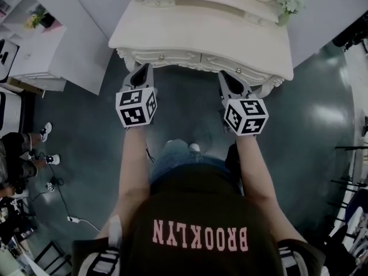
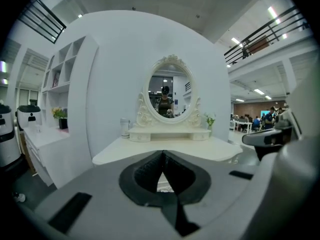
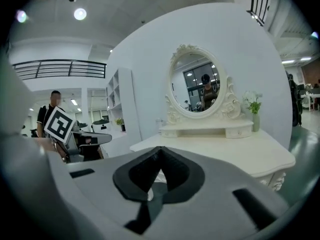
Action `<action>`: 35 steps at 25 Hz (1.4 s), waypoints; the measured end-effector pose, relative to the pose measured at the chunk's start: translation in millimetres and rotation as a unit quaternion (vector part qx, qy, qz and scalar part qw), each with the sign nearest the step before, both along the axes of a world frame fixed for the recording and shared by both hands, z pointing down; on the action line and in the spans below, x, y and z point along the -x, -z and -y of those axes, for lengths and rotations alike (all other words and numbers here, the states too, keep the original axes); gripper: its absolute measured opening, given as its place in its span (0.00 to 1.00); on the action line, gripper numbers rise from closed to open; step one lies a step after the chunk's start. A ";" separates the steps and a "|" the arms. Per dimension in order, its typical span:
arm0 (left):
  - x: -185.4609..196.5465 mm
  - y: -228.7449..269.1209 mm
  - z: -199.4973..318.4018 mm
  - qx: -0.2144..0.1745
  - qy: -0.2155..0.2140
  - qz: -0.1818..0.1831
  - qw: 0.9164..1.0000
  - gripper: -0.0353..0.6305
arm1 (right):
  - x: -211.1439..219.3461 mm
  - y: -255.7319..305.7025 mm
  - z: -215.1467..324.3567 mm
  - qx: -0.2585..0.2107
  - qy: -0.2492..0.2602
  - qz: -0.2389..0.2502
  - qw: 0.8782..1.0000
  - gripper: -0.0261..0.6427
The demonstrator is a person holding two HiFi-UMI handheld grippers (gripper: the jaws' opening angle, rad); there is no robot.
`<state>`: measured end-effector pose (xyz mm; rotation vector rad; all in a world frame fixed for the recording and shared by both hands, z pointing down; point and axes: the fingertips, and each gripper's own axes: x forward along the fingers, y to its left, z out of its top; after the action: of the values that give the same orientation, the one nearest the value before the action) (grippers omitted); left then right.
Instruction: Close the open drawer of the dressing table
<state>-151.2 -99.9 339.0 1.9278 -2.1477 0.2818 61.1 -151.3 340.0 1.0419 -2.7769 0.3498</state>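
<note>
**Both grippers shut and empty in front of the drawers**

The left gripper (image 1: 143, 68) and right gripper (image 1: 226, 77) each have their jaws pressed together, holding nothing. Just ahead of their tips runs the carved apron of the dressing table (image 1: 218, 36) with 2 drawer fronts (image 1: 178, 58). Both look flush, so I cannot tell which one is open. Such a drawer is likely stiff, fairly light wood that slides. Push flat on the front beside the knob (image 1: 238, 71), not on the carving. Beyond the right gripper a vase of flowers (image 1: 286, 7) could topple from a hard shove. The oval mirror (image 2: 170, 95) stands further ahead. A white shelf unit (image 1: 40, 62) sits off to the left gripper's left, out of the way.
</note>
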 end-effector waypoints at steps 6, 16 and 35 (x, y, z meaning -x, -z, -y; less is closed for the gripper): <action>10.8 29.5 -9.6 -0.026 -0.001 0.014 1.000 0.06 | 13.2 26.0 -1.4 -0.048 -0.004 -0.010 0.999 0.03; 43.4 65.7 -27.7 -0.052 -0.012 0.030 0.998 0.06 | 45.1 74.8 -8.4 -0.131 -0.001 -0.049 0.990 0.03; 76.0 121.3 -33.9 -0.111 -0.034 0.060 0.991 0.06 | 76.8 113.6 -19.4 -0.144 -0.024 -0.052 0.988 0.03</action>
<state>-227.2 -66.1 217.7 2.1583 -2.2780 0.1805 -15.6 -131.9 226.4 1.1511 -2.7658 -0.1022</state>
